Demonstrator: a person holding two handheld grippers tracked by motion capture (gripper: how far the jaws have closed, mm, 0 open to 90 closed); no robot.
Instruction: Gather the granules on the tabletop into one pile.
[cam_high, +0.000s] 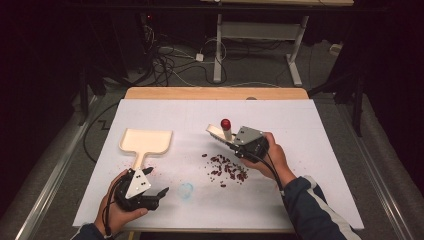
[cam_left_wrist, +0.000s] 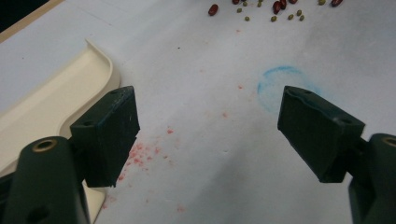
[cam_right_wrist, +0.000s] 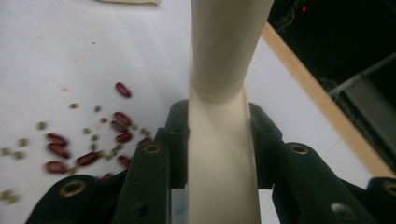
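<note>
left hand-held gripper (cam_high: 159, 194): jaws spread wide, nothing between them, just below cream plastic dustpan (cam_high: 146, 141) | right hand-held gripper (cam_high: 231, 143): clamped on cream brush handle (cam_right_wrist: 219, 135) with red knob (cam_high: 226, 123), above scattered red and green beans (cam_high: 227, 169) on white surface (cam_high: 310, 150)

Cream dustpan (cam_high: 146, 141) lies flat on white sheet, left side, handle toward person. Cream brush (cam_high: 223, 133) with red knob, clamped in right gripper (cam_right_wrist: 217, 140), raised just beyond scattered red and green beans (cam_high: 227, 169) mid-sheet.
</note>
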